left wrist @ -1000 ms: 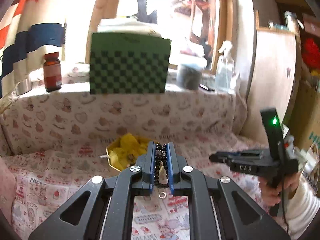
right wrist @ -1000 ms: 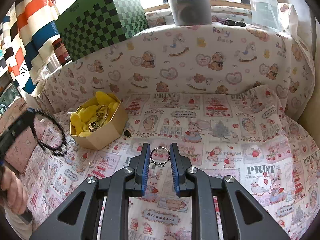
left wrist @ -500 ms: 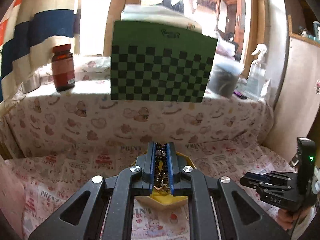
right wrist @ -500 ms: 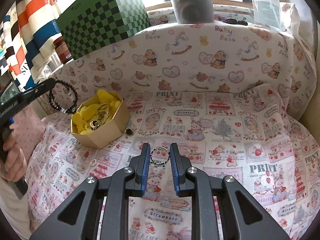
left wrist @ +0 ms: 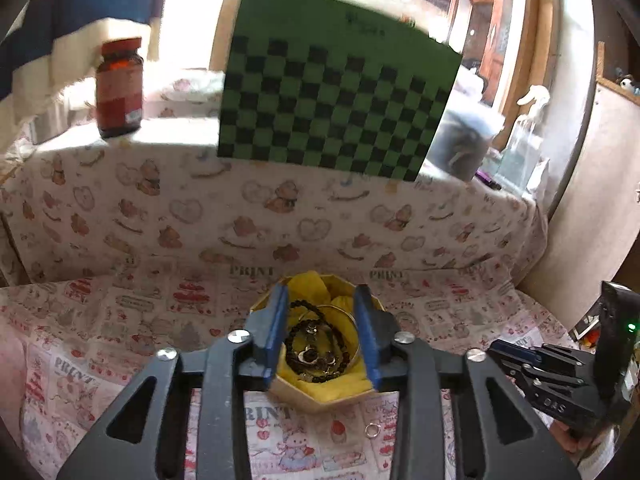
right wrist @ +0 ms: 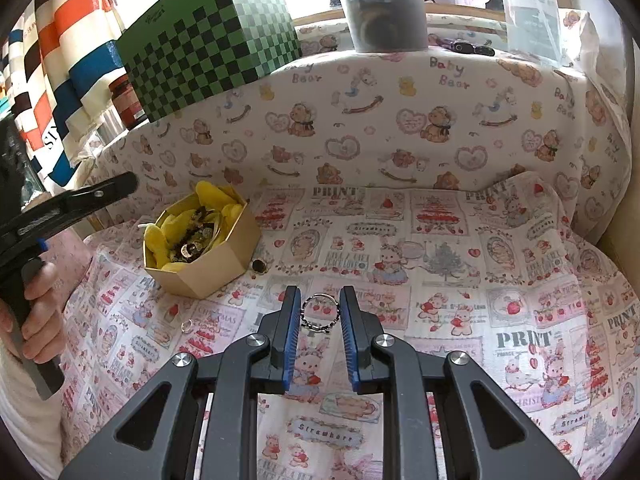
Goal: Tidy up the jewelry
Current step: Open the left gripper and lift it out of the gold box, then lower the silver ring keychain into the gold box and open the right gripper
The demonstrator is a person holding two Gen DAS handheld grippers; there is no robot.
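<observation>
A gold hexagonal box [left wrist: 320,398] with yellow lining sits on the printed cloth; it also shows in the right wrist view [right wrist: 208,264]. A black bead bracelet [left wrist: 316,344] lies inside it among other jewelry. My left gripper [left wrist: 320,312] is open and empty, directly above the box; it shows from the side in the right wrist view [right wrist: 120,184]. My right gripper [right wrist: 320,308] is shut on a small silver beaded bracelet [right wrist: 320,314], held above the cloth to the right of the box.
A small silver ring [left wrist: 372,430] lies on the cloth in front of the box [right wrist: 186,325]. A dark ring [right wrist: 259,265] lies beside the box. A green checkered box [left wrist: 336,100] and a brown bottle [left wrist: 119,88] stand on the ledge behind.
My left gripper moved over the box, opened and let go of the black bead bracelet, which now lies in the box. My right gripper stayed still, holding the silver bracelet.
</observation>
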